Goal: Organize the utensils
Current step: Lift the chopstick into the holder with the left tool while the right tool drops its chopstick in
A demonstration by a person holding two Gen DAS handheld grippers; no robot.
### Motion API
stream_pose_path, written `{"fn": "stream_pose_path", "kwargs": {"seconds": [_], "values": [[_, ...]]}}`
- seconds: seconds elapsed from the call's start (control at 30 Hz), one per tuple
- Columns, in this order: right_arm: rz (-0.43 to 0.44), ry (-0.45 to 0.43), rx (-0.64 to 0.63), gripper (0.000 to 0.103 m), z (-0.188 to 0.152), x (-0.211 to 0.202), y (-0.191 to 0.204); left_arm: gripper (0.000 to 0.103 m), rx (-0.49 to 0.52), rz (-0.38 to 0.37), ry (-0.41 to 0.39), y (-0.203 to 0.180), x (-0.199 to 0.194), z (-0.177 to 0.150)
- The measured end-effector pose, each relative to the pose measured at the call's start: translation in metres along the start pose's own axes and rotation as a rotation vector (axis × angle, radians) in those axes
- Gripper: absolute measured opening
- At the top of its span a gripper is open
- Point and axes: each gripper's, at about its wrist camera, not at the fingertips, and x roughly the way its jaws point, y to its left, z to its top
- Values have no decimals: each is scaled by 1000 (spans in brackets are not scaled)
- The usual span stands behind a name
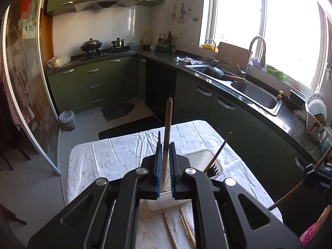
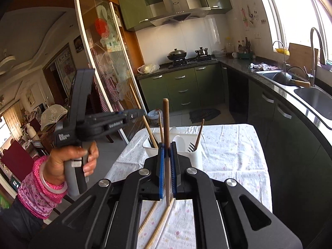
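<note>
Both jaws are closed on a chopstick: the left gripper (image 1: 165, 164) pinches one (image 1: 167, 134) upright, and so does the right gripper (image 2: 167, 161) with its own (image 2: 166, 137). Just beyond stands the white caddy (image 2: 197, 155), so each stick's long axis already suits a downward drop. More chopsticks (image 2: 157, 224) lie on the cloth (image 2: 228, 145).

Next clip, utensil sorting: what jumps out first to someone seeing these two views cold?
Each wrist view is dominated by a pair of blue-padded tongs shut on a light wooden chopstick standing upright: the left tongs hold one chopstick, the right tongs another. Just beyond, a white utensil caddy sits on the floral tablecloth, and loose chopsticks lie near the front edge.
</note>
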Motion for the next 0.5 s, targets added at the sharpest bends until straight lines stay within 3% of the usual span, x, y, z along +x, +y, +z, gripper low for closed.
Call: {"fn": "stream_pose_path", "kwargs": {"seconds": [0.03, 0.1, 0.13, 0.33, 0.5], "values": [[0, -14, -1, 6, 7, 0, 2, 12, -1, -2, 6, 2, 1, -3], [1, -54, -4, 6, 22, -1, 6, 29, -5, -11, 12, 4, -1, -10], [-3, -80, -4, 6, 29, -2, 8, 32, -8, -16, 12, 6, -3, -14], [-73, -208, 1, 6, 73, 13, 13, 34, -16, -56, 30, 7, -16, -37], [-139, -185, 20, 6, 90, 61, 0, 40, -3, -73, 68, 5, -21, -58]]}}
